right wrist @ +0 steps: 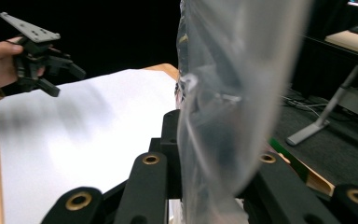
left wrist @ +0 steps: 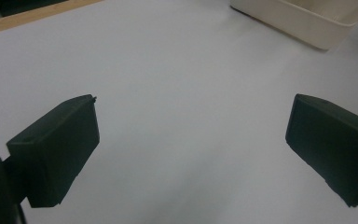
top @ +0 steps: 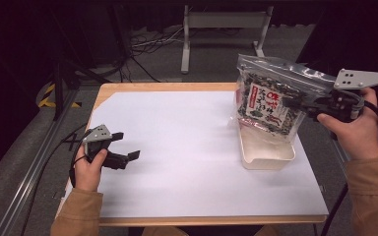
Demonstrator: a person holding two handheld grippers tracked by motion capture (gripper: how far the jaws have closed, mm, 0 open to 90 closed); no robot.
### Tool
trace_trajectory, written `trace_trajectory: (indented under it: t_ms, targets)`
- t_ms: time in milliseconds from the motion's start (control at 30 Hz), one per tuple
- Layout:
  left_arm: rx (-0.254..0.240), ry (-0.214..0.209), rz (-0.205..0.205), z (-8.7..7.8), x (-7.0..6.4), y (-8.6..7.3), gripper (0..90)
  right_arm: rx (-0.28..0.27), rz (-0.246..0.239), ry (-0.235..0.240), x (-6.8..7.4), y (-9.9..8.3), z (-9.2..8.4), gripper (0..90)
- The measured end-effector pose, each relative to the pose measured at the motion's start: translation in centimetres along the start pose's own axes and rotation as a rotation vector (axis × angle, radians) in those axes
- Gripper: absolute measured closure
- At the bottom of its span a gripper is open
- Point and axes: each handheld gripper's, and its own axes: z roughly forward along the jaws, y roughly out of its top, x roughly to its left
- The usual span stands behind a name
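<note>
Above the white tray [top: 267, 156], right gripper [top: 295, 106] clamps a clear seaweed-patterned bag [top: 266, 96]; left gripper [top: 128, 146] gapes.

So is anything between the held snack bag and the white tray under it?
Nothing visible. The right gripper holds the snack bag by its side, directly above the open white tray, whose inside looks empty. The left gripper rests open, well off to the side.

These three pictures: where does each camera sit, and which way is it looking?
High view: above the person's side, looking forward and down on the white-topped table; both forearms and hands show.
Left gripper view: on the open left tongs, facing the cream plastic tub.
Right gripper view: on the right tongs, clamped on the clear snack bag.
The gripper views share the table; the right one also shows the left tongs.
</note>
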Motion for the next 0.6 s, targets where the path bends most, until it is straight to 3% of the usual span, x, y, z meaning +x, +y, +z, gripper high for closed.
trace_trajectory:
  t_ms: [300, 600]
  targets:
    - [0.001, -0.005, 0.000, 0.1, 0.1, 0.0, 3.5, -0.001, 0.049, -0.065, -0.9, -1.4, -0.3, 75.4]
    - [0.005, -0.012, 0.005, 0.2, 0.1, 0.0, 3.5, 0.006, 0.087, -0.096, -1.5, -2.8, -0.3, 75.5]
